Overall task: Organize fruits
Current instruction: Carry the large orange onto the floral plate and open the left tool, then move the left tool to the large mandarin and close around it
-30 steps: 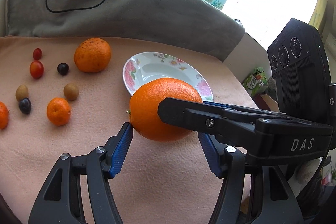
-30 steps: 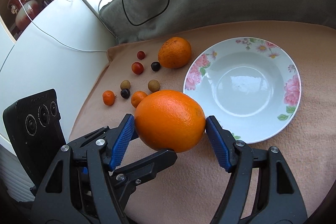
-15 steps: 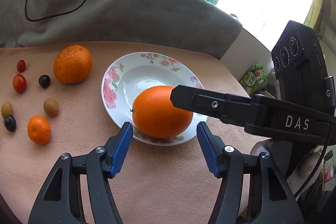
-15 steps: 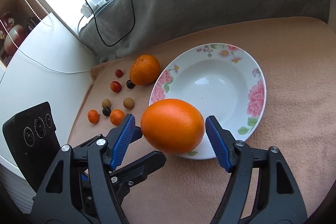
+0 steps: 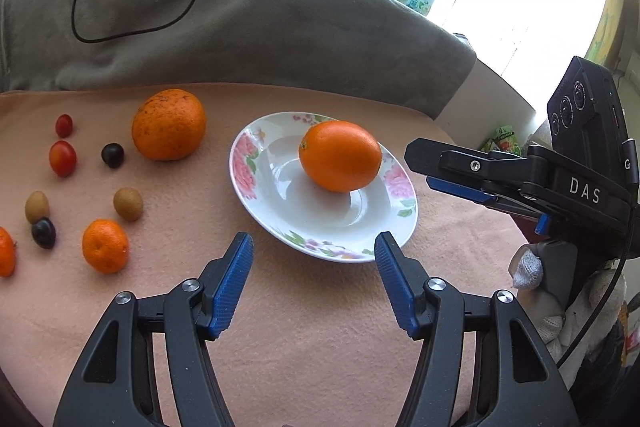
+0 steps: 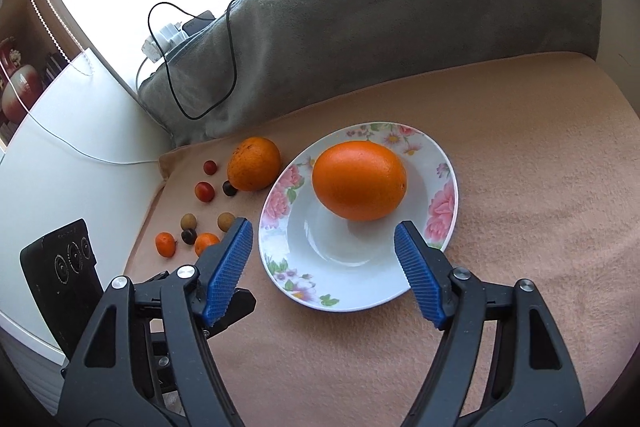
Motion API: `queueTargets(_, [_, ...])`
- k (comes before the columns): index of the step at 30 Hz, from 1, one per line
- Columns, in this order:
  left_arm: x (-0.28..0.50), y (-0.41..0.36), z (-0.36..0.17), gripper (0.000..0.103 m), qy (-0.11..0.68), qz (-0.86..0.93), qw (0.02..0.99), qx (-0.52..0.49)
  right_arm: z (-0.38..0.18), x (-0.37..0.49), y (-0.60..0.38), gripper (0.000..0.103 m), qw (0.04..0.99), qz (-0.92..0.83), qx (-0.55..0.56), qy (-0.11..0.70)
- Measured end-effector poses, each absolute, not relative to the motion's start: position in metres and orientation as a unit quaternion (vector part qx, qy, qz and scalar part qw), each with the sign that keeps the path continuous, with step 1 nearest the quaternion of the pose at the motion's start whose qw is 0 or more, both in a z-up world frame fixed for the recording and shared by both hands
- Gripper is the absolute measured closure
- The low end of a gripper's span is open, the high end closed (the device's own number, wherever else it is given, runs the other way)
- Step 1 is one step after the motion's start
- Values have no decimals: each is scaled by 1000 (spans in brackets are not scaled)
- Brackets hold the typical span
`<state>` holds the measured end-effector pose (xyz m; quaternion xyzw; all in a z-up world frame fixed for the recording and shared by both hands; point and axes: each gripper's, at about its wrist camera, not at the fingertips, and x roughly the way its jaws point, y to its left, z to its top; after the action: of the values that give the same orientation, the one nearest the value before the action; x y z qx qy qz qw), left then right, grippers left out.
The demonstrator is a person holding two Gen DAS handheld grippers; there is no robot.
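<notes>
My right tool (image 6: pixel 323 255) is standing with jaws apart and nothing between them; they have just been opening wider, and the big smooth orange (image 6: pixel 359 179) they carried a second ago is now lying free in the white floral-rimmed ceramic plate (image 6: pixel 442 187), toward its far side. My left tool (image 5: pixel 314 259) is hanging near the plate's front rim, jaws apart, gripping nothing, barely changed from before. So I am finishing the drop of the first fruit and backing the right tool off.

Next move, I judge: swinging over to the fruits not yet in the plate on the peach cloth-covered desk (image 5: pixel 280 327). Nearest is the small mandarin (image 5: pixel 105 246), then the brown kiwi-like berry (image 5: pixel 128 203), the dark grape (image 5: pixel 112 155), and farther out the rough speckled orange (image 5: pixel 169 124). The small ones are calling for a narrower, gentler pinch; the grape could roll.
</notes>
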<state>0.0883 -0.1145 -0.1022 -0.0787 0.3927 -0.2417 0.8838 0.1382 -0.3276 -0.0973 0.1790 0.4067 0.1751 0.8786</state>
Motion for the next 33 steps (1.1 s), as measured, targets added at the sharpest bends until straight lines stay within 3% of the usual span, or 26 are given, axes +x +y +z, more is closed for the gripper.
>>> queueTargets(6, [89,-111,-101,38,392,-230,887,-81,-95,136,-325,23,881,173,173,404])
queueTargets(8, [87,-106,-102,35,392,-221,889,-81,-94,135,-323,15,883,174,170,401])
queueTargets(11, [85,-96,-103,27,392,-209,892,-84,-94,134,-320,14,885,175,161,400])
queueTargets(33, [85,-19,-106,27,383,-129,907,-123,-94,142,-301,14,881,190,146,408])
